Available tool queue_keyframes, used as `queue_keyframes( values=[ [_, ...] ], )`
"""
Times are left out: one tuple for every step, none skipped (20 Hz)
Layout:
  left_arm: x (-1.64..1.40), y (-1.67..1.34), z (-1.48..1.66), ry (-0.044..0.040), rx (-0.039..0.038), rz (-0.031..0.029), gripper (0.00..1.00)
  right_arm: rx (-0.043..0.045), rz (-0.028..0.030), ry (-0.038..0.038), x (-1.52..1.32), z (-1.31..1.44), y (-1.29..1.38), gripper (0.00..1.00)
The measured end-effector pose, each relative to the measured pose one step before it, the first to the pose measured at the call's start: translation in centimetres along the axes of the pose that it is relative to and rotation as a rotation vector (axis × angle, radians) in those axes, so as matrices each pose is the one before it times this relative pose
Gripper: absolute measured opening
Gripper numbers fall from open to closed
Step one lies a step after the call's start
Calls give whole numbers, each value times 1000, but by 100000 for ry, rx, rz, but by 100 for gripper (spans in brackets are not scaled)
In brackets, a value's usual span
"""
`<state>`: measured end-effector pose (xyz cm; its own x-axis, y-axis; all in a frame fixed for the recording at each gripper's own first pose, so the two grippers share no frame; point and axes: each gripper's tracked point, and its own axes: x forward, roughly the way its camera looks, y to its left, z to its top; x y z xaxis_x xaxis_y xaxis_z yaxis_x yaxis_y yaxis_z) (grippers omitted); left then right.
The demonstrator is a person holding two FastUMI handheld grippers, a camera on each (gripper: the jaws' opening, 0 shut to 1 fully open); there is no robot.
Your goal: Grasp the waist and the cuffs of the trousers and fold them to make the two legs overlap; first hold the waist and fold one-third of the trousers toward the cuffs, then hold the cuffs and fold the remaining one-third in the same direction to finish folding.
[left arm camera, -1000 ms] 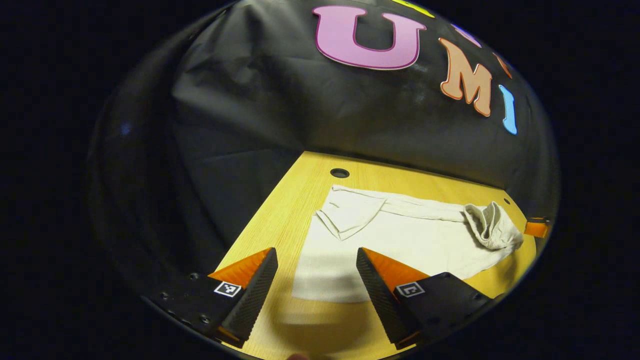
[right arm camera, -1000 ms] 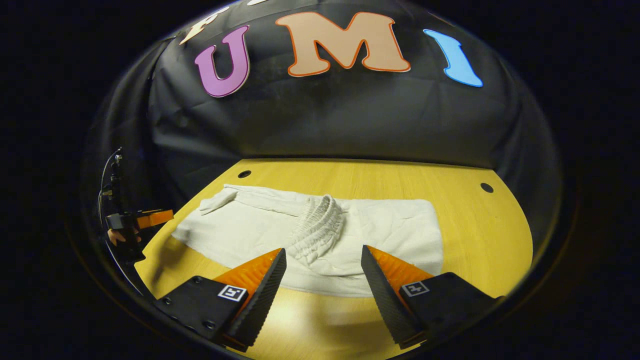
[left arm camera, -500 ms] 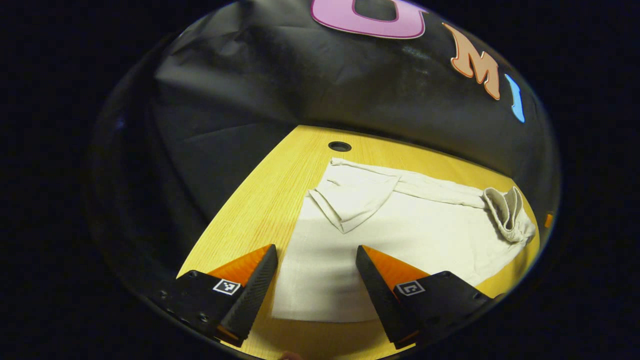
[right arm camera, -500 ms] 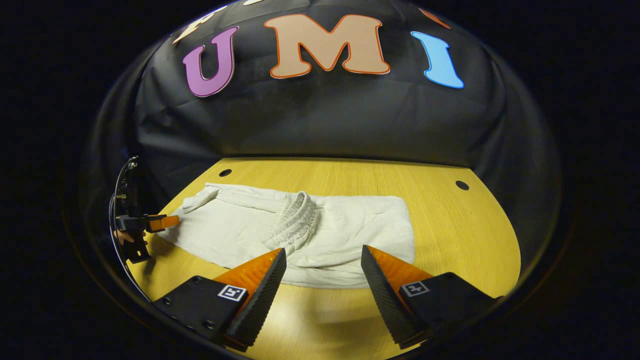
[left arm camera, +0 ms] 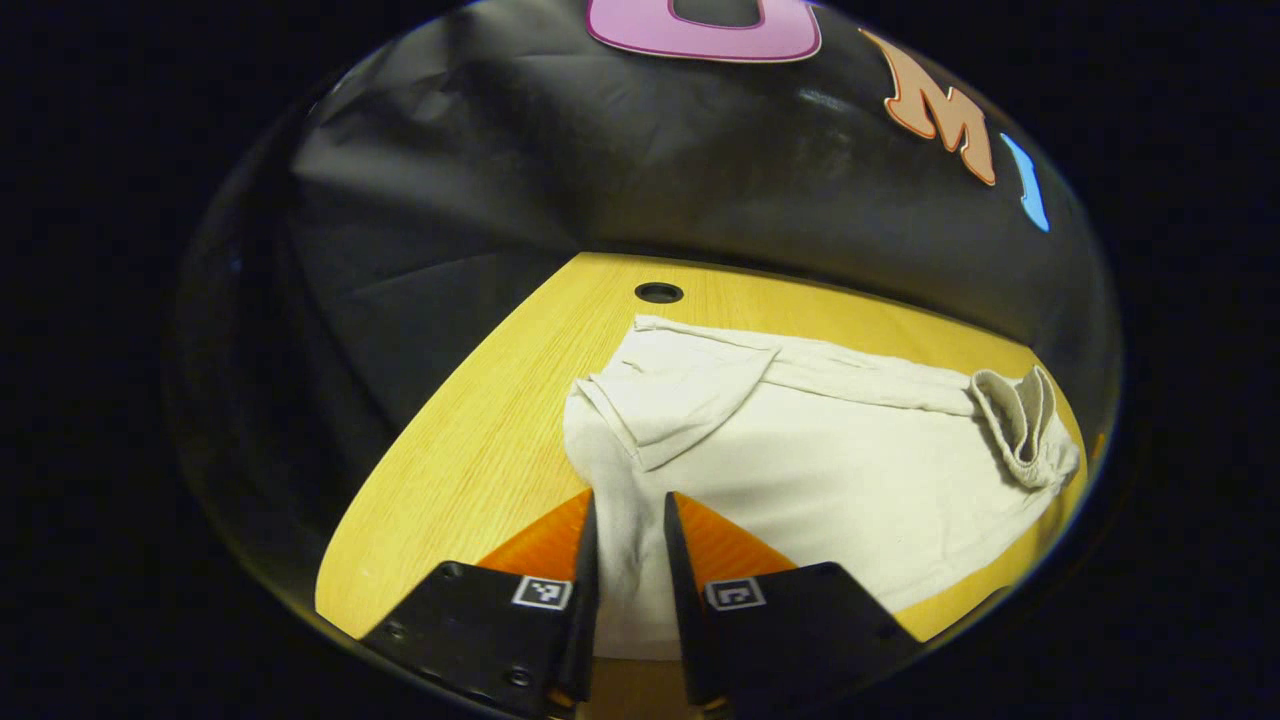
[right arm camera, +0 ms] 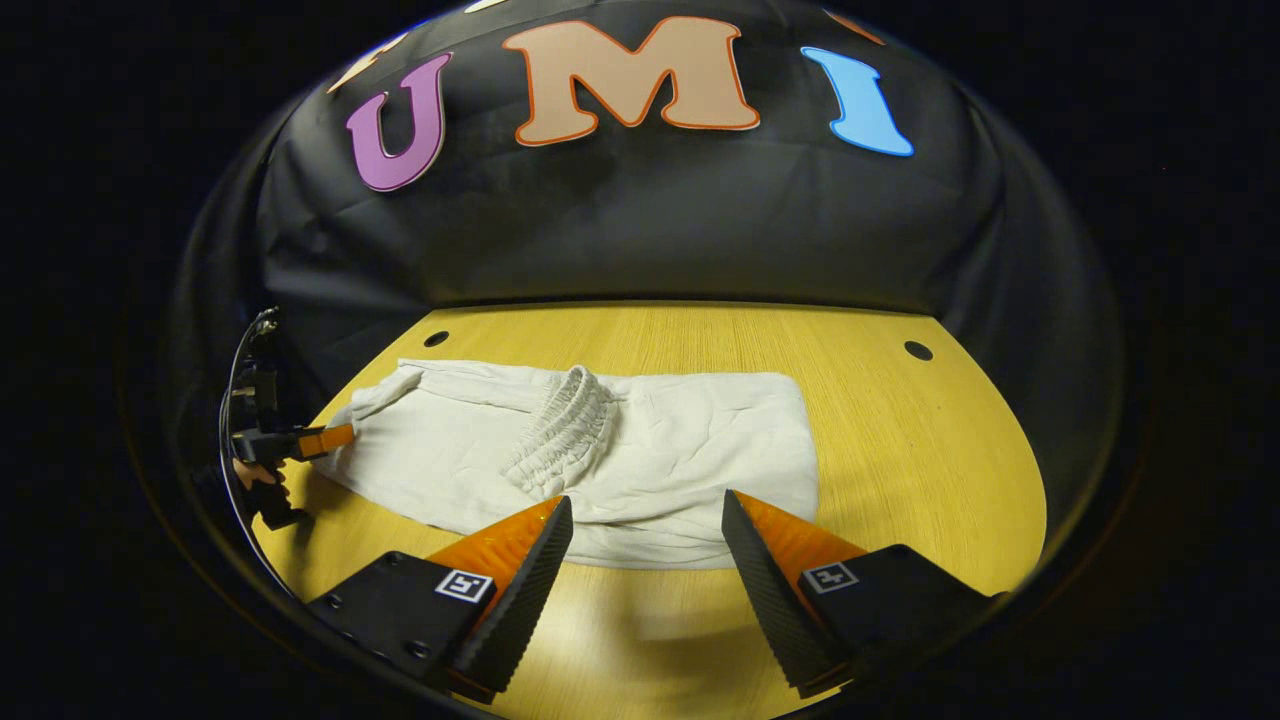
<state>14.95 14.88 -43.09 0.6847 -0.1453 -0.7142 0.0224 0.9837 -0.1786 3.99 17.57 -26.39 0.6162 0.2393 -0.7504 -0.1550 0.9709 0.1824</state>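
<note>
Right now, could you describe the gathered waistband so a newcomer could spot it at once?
On the yellow wooden table lie pale trousers. Near their middle runs the waistband, a puckered ridge standing proud of the otherwise flat cloth.

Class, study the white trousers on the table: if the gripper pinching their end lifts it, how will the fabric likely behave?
The trousers look floppy: they lie creased, with a corner flopped over. Lifted by the left gripper, which pinches one end, the rest would probably sag and trail along the table. The gathered waist seems thicker, so it may drag.
</note>
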Motion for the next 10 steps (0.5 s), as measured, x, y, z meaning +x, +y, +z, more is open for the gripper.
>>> queue_keyframes(
  values=[
    [-140, -267, 150, -712, -1937, 479, 24, -169, 29, 11, 61, 62, -131, 96],
    [217, 3, 109, -483, -678, 1073, 4, -55, 225, 116, -160, 47, -137, 92],
    [-22, -145, 184, 8, 850, 671, 2, 162, 372, -144, -18, 84, -51, 92],
    [-96, 53, -52, 1574, -55, 977, 0, -76, 351, -148, -162, 65, -128, 92],
    [-197, -48, 35, 1882, -2030, 715, 0, -306, 148, -410, -202, 141, -132, 92],
    [-166, -147, 427, -1075, -2812, 310, 0, -304, 33, -349, -341, 98, -270, 96],
    [-292, -240, 857, -2443, -1132, 525, 0, -242, -123, -267, -306, 99, -401, 96],
    [-430, -435, 1065, -3088, 275, -11, 0, -136, -210, -177, -299, 27, -514, 96],
    [-600, -782, 971, -2510, 1091, -904, 0, -19, -244, -248, -230, 100, -508, 92],
    [-618, -1028, 1270, -3477, 1772, -2009, 0, 304, -329, -18, -351, -27, -545, 96]
  ],
)
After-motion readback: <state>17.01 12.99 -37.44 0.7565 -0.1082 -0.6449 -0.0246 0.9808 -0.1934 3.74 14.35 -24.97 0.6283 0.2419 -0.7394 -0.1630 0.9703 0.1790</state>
